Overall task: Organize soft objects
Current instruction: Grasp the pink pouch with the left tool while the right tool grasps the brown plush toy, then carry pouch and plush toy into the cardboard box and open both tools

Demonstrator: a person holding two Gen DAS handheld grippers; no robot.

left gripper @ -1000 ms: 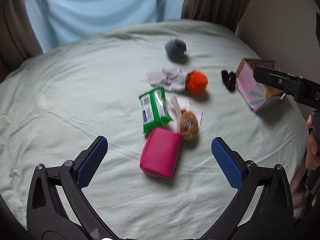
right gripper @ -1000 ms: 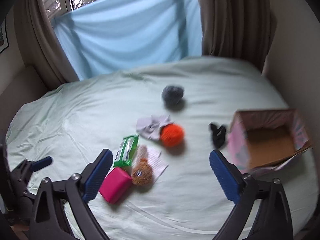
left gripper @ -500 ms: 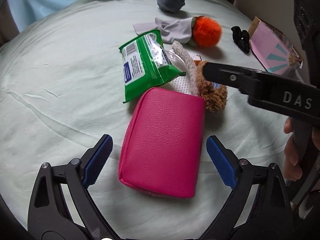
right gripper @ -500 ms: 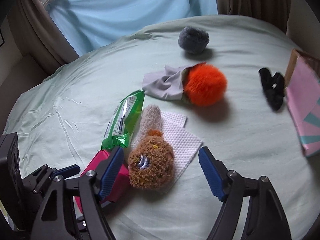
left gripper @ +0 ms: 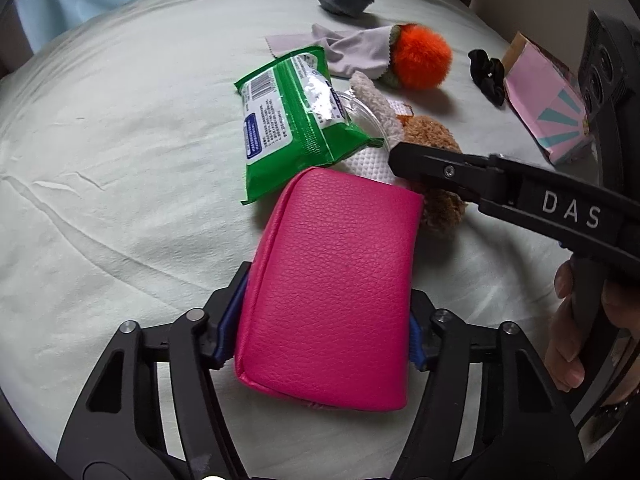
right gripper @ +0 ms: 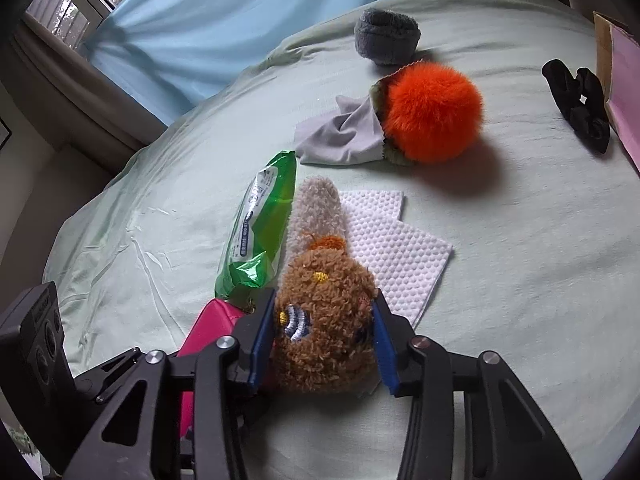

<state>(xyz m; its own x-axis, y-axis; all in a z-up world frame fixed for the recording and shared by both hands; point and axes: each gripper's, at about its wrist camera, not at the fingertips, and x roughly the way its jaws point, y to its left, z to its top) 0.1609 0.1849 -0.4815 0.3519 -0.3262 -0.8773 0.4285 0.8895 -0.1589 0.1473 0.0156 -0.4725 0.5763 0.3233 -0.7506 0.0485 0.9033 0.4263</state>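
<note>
My left gripper (left gripper: 326,320) is shut on a pink pouch (left gripper: 336,280) that lies on the pale green bed sheet (left gripper: 120,160). My right gripper (right gripper: 324,340) is shut on a brown plush bear (right gripper: 324,316), its blue pads pressing both sides of the head. The bear also shows in the left wrist view (left gripper: 436,148), partly behind the right gripper's black finger (left gripper: 480,176). An orange pompom (right gripper: 434,110), a grey cloth (right gripper: 344,136), a grey fuzzy ball (right gripper: 386,36) and a black scrunchie (right gripper: 580,104) lie further back.
A green wipes pack (left gripper: 288,120) lies against the pouch and bear. White paper towels (right gripper: 392,248) lie under the bear. A pink cardboard box (left gripper: 548,108) stands at the right edge of the bed. A blue curtain (right gripper: 224,24) hangs behind.
Both grippers moved down and forward onto the bed. The left one closed on the pink pouch and the right one closed on the plush bear.
</note>
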